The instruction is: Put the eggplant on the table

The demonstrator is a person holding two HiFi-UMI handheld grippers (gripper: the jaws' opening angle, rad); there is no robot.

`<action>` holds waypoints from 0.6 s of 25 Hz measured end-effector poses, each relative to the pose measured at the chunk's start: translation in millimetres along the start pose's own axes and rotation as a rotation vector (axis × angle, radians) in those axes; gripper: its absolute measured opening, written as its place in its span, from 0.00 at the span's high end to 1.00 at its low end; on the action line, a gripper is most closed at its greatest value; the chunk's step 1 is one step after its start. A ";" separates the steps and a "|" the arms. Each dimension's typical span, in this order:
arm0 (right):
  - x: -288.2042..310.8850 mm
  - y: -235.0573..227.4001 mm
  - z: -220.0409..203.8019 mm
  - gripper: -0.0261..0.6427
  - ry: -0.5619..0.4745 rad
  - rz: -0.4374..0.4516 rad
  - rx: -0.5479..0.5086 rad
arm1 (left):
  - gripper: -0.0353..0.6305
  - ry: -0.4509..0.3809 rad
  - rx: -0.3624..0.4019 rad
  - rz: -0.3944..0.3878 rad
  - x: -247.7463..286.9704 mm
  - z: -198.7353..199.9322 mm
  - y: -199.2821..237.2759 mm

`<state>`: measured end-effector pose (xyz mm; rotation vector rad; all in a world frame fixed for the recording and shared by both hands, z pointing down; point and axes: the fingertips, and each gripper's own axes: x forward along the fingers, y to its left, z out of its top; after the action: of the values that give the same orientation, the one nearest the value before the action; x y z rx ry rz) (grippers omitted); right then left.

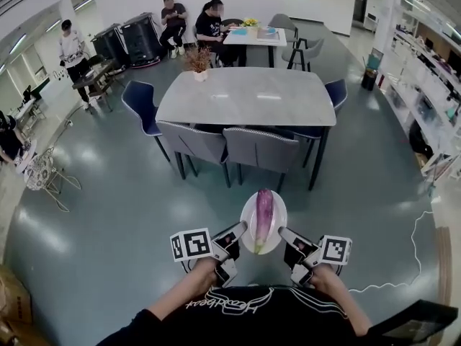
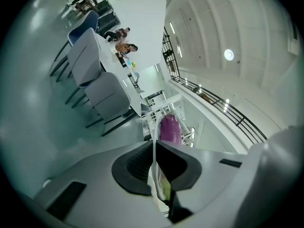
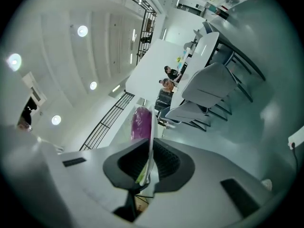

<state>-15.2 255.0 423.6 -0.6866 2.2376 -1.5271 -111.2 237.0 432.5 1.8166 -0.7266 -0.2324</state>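
We list a long grey rectangular table (image 1: 248,96) well ahead of us; two grey upholstered chairs (image 1: 261,150) along its near side; a round white plate (image 1: 247,225) held above the floor; a long purple eggplant (image 1: 263,218) lying on it; left gripper (image 1: 238,231) and right gripper (image 1: 284,233), each clamped on an opposite plate rim.

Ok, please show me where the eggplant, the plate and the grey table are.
eggplant (image 1: 263,215), head view, middle of its purple body.
plate (image 1: 249,207), head view, bare upper-left rim.
grey table (image 1: 248,96), head view, bare middle of its top.
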 end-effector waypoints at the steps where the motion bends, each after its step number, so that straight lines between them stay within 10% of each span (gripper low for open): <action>1: 4.1 -0.4 6.7 0.93 -0.005 -0.002 -0.010 | 0.91 0.002 0.008 -0.006 4.3 7.8 -1.1; 15: 25.0 -22.9 37.2 0.93 -0.026 -0.015 -0.047 | 0.91 0.032 0.044 -0.013 31.9 37.6 10.3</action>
<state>-11.4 205.4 431.2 -0.7337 2.2610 -1.4678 -108.1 186.7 434.0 1.8628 -0.7025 -0.1962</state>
